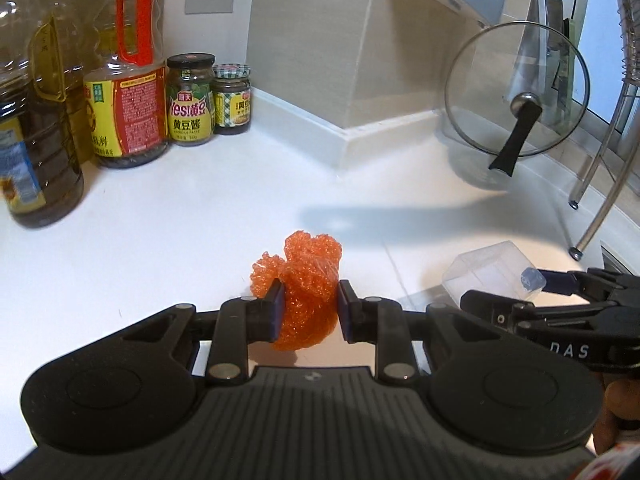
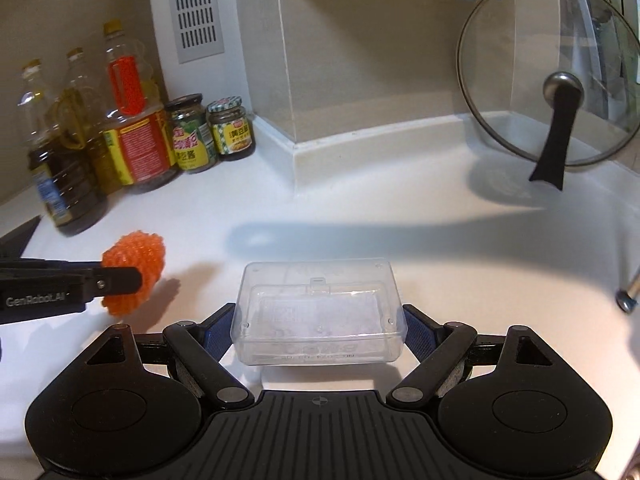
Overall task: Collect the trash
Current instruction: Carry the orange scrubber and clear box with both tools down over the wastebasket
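My left gripper point(image 1: 311, 310) is shut on a crumpled orange plastic net point(image 1: 306, 280) and holds it just above the white counter point(image 1: 160, 232). The net point(image 2: 136, 270) also shows at the left of the right wrist view, pinched by the left gripper's finger point(image 2: 116, 282). My right gripper point(image 2: 320, 334) is shut on a clear plastic box point(image 2: 318, 310), with a blue pad against each end. In the left wrist view the box point(image 1: 490, 272) sits at the right, held by the right gripper point(image 1: 516, 290).
Oil bottles point(image 1: 36, 128) and sauce jars point(image 1: 190, 100) stand at the back left. A glass pot lid point(image 1: 516, 92) leans on the back wall at the right. A metal rack's legs point(image 1: 596, 184) stand at the far right.
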A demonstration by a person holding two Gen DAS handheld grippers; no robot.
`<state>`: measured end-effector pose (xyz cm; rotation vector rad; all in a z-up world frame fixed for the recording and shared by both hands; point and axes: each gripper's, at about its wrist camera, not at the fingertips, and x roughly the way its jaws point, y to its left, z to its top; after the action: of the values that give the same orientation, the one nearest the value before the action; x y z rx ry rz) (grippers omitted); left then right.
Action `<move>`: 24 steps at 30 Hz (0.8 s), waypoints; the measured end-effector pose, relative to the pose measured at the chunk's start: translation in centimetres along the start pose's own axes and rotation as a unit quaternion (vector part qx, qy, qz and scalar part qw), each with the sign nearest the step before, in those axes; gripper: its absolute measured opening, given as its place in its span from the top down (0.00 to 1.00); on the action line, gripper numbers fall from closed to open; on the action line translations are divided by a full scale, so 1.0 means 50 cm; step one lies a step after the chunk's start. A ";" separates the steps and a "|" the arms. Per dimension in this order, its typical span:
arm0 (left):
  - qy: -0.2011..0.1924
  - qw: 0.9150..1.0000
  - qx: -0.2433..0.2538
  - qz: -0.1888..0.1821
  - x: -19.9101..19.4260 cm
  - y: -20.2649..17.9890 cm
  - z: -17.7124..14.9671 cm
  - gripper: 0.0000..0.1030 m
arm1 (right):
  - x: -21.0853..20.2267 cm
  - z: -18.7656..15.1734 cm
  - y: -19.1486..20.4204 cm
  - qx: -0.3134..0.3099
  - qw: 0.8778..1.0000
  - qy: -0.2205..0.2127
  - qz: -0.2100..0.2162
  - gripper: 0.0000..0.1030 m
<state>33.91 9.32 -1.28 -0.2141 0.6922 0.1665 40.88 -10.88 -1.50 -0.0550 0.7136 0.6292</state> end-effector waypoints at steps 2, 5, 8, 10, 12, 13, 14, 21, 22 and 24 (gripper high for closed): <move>0.000 1.000 -0.004 0.005 -0.017 -0.016 -0.016 0.77 | -0.017 -0.016 -0.004 -0.003 1.000 0.003 0.006 0.18; 0.003 1.000 -0.005 0.008 -0.041 -0.033 -0.036 0.77 | -0.041 -0.036 -0.007 -0.002 1.000 0.005 0.012 0.18; 0.004 1.000 -0.003 0.004 -0.059 -0.043 -0.051 0.77 | -0.065 -0.052 -0.006 0.000 1.000 0.003 0.007 0.18; 0.003 1.000 0.002 -0.003 -0.069 -0.049 -0.056 0.77 | -0.078 -0.061 -0.005 0.005 1.000 0.003 0.003 0.18; 0.002 1.000 0.012 -0.012 -0.078 -0.054 -0.060 0.77 | -0.091 -0.069 0.000 0.012 1.000 0.003 -0.006 0.18; 0.002 1.000 0.018 -0.017 -0.082 -0.055 -0.062 0.77 | -0.098 -0.074 0.003 0.016 1.000 0.001 -0.012 0.18; 0.002 0.999 0.023 -0.024 -0.086 -0.056 -0.065 0.77 | -0.106 -0.079 0.005 0.022 1.000 0.001 -0.019 0.18; 0.003 0.997 0.051 -0.062 -0.137 -0.052 -0.101 0.77 | -0.166 -0.116 0.048 0.045 0.998 -0.004 -0.051 0.18; 0.004 0.996 0.053 -0.065 -0.144 -0.049 -0.107 0.77 | -0.175 -0.122 0.056 0.046 0.997 -0.005 -0.054 0.18; 0.003 0.996 0.056 -0.073 -0.162 -0.044 -0.120 0.77 | -0.193 -0.134 0.072 0.049 0.997 -0.007 -0.057 0.18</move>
<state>24.59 5.05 -0.22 -0.1563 0.6877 -0.0130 29.29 -14.67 0.05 -0.0008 0.7226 0.4839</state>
